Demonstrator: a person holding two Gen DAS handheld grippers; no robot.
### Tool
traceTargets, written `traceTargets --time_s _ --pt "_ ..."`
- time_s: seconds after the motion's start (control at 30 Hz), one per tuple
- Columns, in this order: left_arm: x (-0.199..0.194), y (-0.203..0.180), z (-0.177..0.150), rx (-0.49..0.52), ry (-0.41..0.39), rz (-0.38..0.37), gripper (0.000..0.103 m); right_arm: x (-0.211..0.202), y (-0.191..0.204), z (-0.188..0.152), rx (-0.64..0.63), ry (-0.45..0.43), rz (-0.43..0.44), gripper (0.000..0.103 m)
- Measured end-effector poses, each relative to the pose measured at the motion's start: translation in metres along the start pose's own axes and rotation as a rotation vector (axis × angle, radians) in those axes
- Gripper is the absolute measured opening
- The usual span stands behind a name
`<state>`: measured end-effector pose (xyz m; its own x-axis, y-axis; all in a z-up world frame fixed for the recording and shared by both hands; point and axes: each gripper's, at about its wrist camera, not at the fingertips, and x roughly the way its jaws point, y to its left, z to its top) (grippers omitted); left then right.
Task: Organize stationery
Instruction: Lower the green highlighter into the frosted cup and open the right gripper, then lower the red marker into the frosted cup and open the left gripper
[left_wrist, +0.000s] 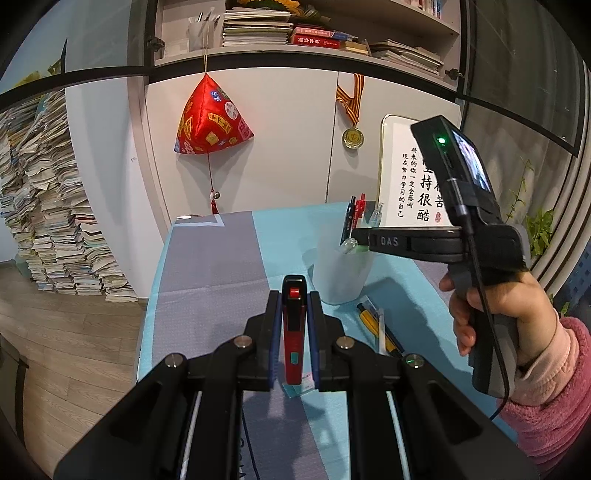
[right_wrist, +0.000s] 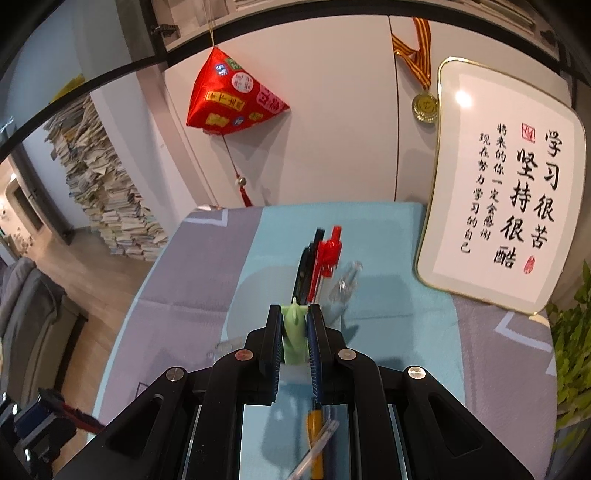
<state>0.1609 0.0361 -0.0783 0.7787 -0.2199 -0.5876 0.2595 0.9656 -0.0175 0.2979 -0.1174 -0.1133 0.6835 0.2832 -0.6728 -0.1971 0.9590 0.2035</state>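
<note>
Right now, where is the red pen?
In the left wrist view, the red pen sits clamped in the left gripper, above the tablecloth, just left of the white pen cup.

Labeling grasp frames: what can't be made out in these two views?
- Left wrist view: lower end of the red utility knife hidden between the left gripper fingers.
- Right wrist view: lower part of the light green pen held by the right gripper hidden; translucent pen cup barely visible.
- Right wrist view: yellow pen cut off by the gripper body.
</note>
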Motion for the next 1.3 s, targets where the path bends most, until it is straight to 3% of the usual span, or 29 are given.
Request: traceTargets --time_s 0.5,0.97,1.3 --pt "0.008 -0.008 0.014 0.01 -0.011 0.006 0.012 -0.035 -0.025 -0.021 0.044 0.011 0.054 0.014" --pt "0.016 -0.026 0.096 0.015 -0.163 -0.002 0.012 -0.052 -0.042 -0.067 0.042 0.053 0.049 0.014" --pt "0.055 -0.045 0.102 0.038 -0.121 -0.025 0.012 -0.051 -0.054 -0.081 0.053 0.085 0.043 0.014"
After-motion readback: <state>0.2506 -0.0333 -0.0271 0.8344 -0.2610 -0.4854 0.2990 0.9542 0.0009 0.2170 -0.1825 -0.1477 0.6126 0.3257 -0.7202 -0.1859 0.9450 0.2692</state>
